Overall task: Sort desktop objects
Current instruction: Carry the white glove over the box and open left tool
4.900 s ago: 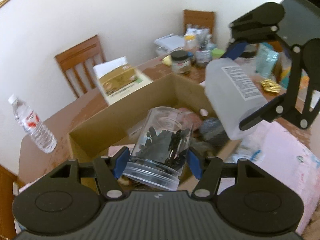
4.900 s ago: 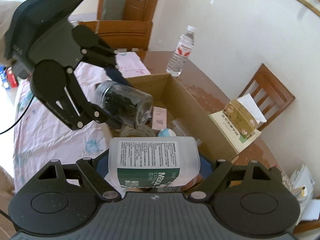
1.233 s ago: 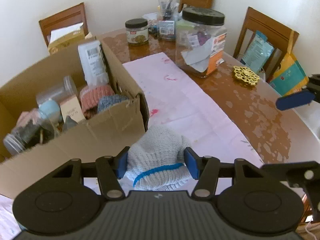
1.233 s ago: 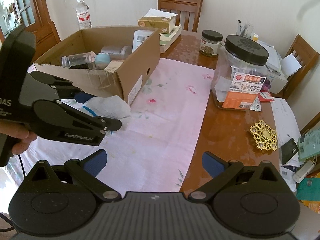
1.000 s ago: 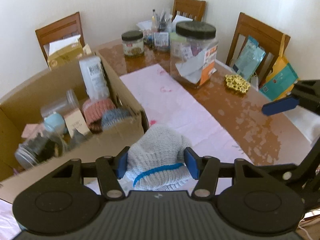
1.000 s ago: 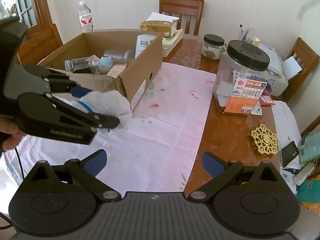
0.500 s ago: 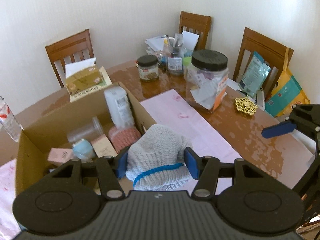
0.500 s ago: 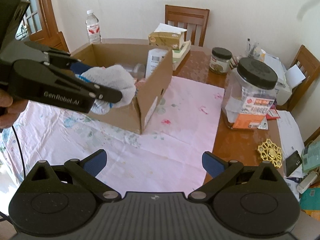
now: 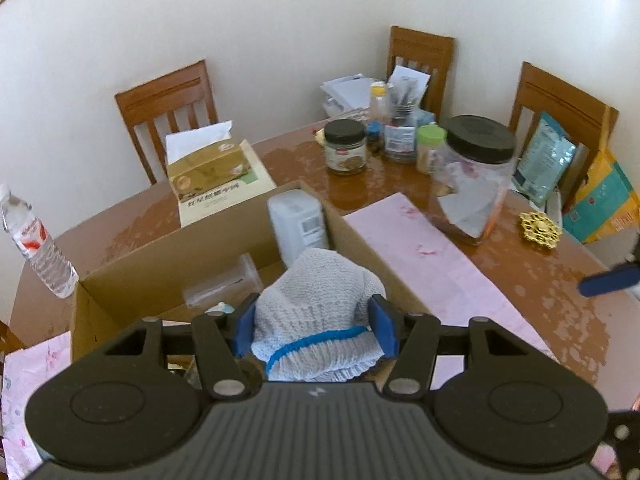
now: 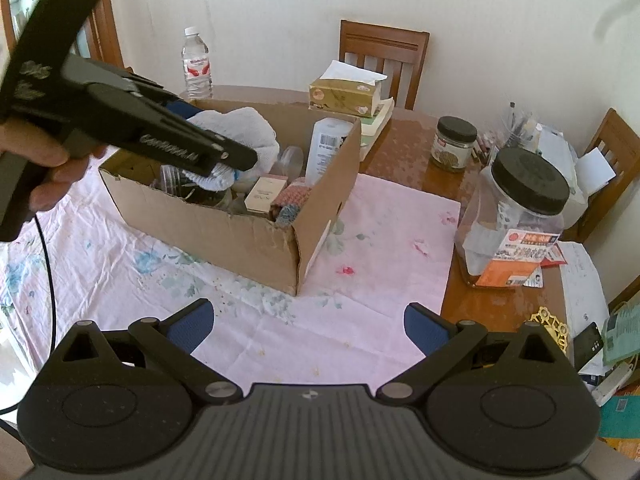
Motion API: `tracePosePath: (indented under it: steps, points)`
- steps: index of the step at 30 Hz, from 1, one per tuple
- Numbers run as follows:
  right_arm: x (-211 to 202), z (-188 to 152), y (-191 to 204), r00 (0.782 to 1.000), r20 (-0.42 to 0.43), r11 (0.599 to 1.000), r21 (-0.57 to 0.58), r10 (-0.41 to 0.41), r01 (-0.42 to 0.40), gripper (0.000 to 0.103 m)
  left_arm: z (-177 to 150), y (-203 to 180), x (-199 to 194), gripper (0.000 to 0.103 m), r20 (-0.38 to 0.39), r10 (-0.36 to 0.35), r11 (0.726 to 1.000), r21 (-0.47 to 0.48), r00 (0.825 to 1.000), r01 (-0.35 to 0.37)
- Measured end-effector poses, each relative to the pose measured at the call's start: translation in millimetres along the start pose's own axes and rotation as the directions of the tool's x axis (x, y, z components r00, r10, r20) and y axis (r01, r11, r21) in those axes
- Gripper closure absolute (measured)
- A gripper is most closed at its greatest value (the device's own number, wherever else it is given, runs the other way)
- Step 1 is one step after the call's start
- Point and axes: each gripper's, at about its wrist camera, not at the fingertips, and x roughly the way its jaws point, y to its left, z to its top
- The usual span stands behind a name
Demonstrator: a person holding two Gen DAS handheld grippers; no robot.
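Left fingers (image 9: 245, 326) pinch a knitted hat (image 9: 320, 300) above the cardboard box (image 10: 248, 236); right fingers (image 10: 188, 326) spread, empty.

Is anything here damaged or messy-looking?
Yes. The cardboard box has a ragged, torn top edge along its near wall, in the right wrist view. The brown tabletop beside the pink cloth looks blotchy, as if its finish is worn or wet.

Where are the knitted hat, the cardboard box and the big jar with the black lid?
knitted hat (image 9: 320, 296): left wrist view, on its grey knit crown.
cardboard box (image 10: 240, 240): right wrist view, on its near outer wall.
big jar (image 10: 530, 182): right wrist view, on its black lid.
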Motion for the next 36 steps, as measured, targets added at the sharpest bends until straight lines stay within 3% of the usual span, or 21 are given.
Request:
tracePosePath:
  steps: [19, 24, 36]
  points:
    - [-1, 8, 6, 1.000, -0.004, 1.000, -0.005, -0.007, 0.007, 0.000, 17, 51, 58, 0.045, -0.063, 0.071, 0.996, -0.048, 0.996, -0.074]
    - [-4, 9, 8, 1.000, 0.007, 1.000, -0.007, -0.004, 0.004, 0.000, 15, 57, 64, 0.016, -0.053, 0.107, 0.992, -0.065, 0.993, -0.110]
    - [-7, 9, 16, 1.000, 0.010, 1.000, -0.019, -0.006, 0.007, 0.000, 14, 52, 48, 0.011, -0.068, 0.092, 0.995, -0.040, 0.993, -0.095]
